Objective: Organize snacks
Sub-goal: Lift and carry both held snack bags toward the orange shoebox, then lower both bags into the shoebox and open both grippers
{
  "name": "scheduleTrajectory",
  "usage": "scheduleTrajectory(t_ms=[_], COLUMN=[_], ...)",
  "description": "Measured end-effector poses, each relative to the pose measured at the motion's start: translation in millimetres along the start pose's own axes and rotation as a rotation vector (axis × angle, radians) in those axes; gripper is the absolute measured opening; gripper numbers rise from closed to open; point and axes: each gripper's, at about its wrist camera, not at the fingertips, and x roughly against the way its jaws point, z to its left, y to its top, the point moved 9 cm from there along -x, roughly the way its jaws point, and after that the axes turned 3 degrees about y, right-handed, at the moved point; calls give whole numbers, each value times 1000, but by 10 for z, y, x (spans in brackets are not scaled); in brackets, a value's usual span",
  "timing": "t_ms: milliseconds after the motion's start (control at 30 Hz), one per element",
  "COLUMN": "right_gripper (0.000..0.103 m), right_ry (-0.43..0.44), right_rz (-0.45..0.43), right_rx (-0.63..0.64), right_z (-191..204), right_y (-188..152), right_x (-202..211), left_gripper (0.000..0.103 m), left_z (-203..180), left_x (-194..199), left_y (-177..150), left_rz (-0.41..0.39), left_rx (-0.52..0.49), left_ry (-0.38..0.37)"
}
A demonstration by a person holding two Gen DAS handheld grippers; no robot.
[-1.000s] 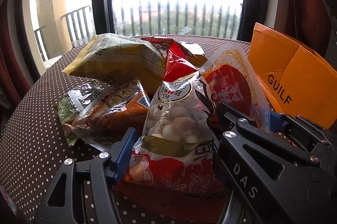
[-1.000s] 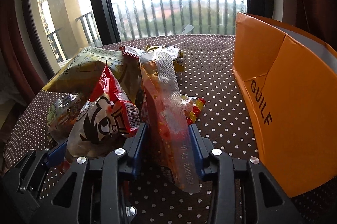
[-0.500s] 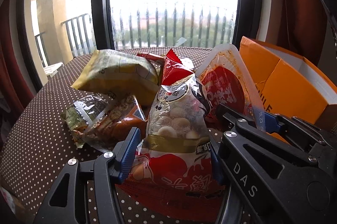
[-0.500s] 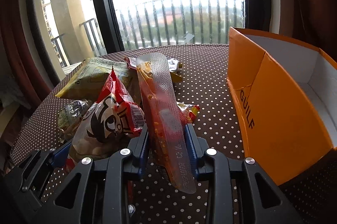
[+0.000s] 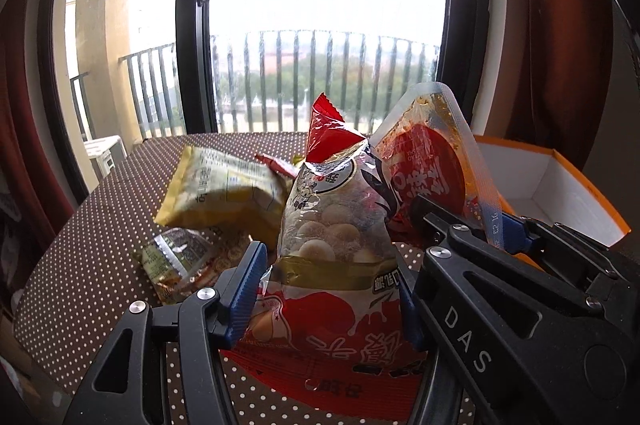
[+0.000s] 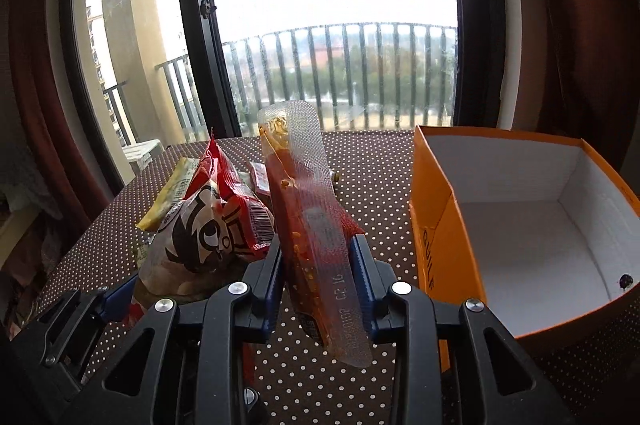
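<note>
My left gripper (image 5: 328, 289) is shut on a red-and-clear bag of white round snacks (image 5: 336, 245) and holds it upright above the table. My right gripper (image 6: 318, 273) is shut on a flat clear pouch of red spicy snack (image 6: 308, 225), held edge-on and lifted. That pouch shows in the left wrist view (image 5: 432, 169) just right of the round-snack bag, with the right gripper (image 5: 500, 229) behind it. The round-snack bag shows at left in the right wrist view (image 6: 208, 225). An open orange box (image 6: 440, 225) with a white inside stands to the right.
A yellow snack bag (image 5: 224, 193), a clear brown-and-green packet (image 5: 180, 261) and a small red packet (image 5: 276, 163) lie on the brown polka-dot table (image 5: 80, 265). A window with a balcony railing is behind. A small dark object (image 6: 625, 281) lies inside the box.
Both grippers have risen with their bags; the table and loose snacks now sit lower in view, and the orange box's white inside has come into sight.
</note>
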Motion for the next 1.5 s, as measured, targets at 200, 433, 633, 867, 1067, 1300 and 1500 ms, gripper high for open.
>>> scheduleTrajectory(t_ms=[200,433,633,867,1067,1300,1500], right_gripper=[36,36,36,36,36,36,36], right_ry=[-7,-30,-56,-93,-130,-177,-195], right_rz=[-45,-73,-97,-107,-94,-66,31], right_rx=[5,2,0,-40,-80,-123,-184], right_z=[-35,-243,-471,-911,-1378,-1928,-2364], right_y=[218,363,444,451,457,508,496], right_x=[201,414,526,605,595,504,276], left_gripper=[60,60,60,60,60,60,60], left_z=[-133,-366,-640,-1094,-1541,-2044,-2370], left_x=[180,277,254,106,-68,-339,-707], left_y=[257,425,530,605,628,715,719], left_rz=[-49,-79,-97,-96,-74,-37,79], left_rx=[-9,-26,-36,-89,-128,-175,-223], left_ry=[-9,-34,-57,-92,-129,-171,-188])
